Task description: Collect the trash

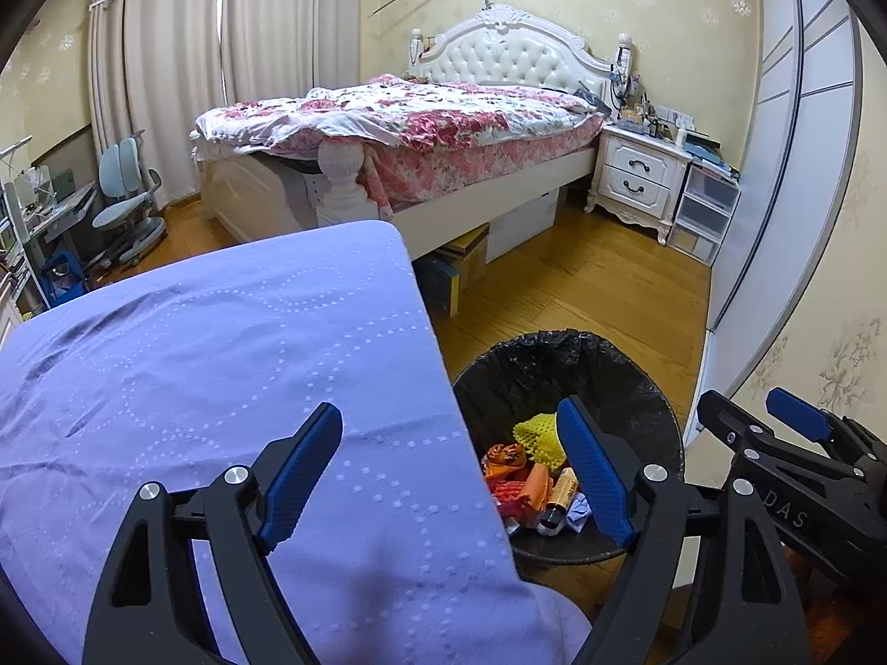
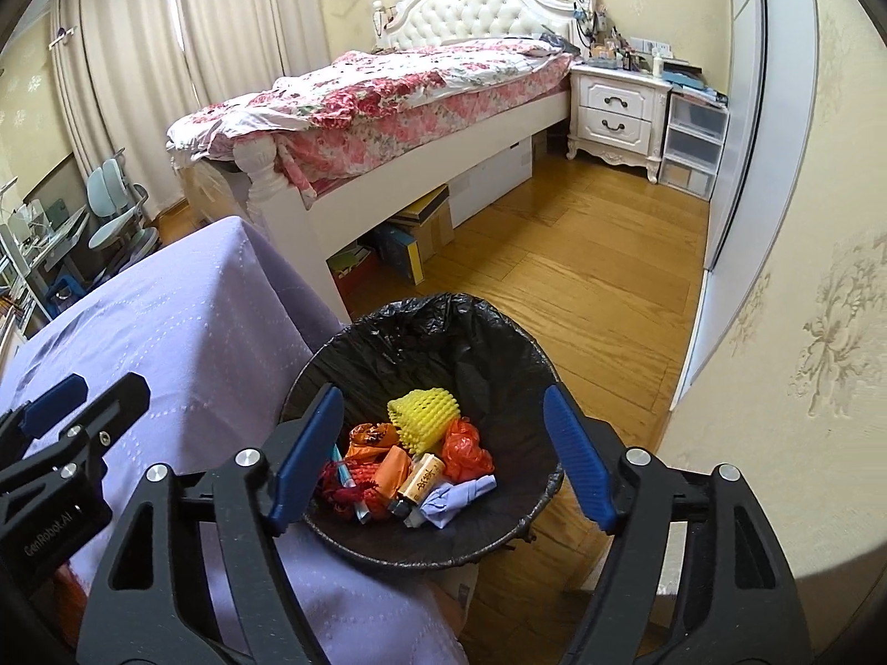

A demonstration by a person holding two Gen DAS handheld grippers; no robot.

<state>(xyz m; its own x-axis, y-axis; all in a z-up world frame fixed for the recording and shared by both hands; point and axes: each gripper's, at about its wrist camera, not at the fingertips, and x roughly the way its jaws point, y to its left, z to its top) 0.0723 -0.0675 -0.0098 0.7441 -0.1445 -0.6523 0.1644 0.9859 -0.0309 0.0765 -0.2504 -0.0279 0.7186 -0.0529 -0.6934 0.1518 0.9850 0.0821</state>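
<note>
Left gripper [image 1: 452,474]: jaws standing wide apart, nothing btwn the blue pads; hanging over the edge of the purple cloth [image 1: 222,366], right pad sitting in front of the bin's rim.
Right gripper [image 2: 443,457]: also gaping wide, holding nothing; hovering directly over the bin opening, trash showing btwn its fingers.
Trash bin [image 2: 443,332]: round, black bag liner, standing on the wood floor [image 2: 582,277] just beside the cloth-covered table, w/ the bed beyond.
Trash in bin: all lying at the bottom – yellow foam net [image 2: 424,413], orange plastic bag [image 2: 468,449], small brown bottle [image 2: 418,482], crumpled lilac paper [image 2: 454,499], orange wrapper [image 2: 372,435], red mesh bits at left.
Purple cloth: lying bare in both views.
Room bkgd: bed w/ floral quilt [image 1: 410,116], white nightstand [image 1: 637,172], boxes under the bed frame.
</note>
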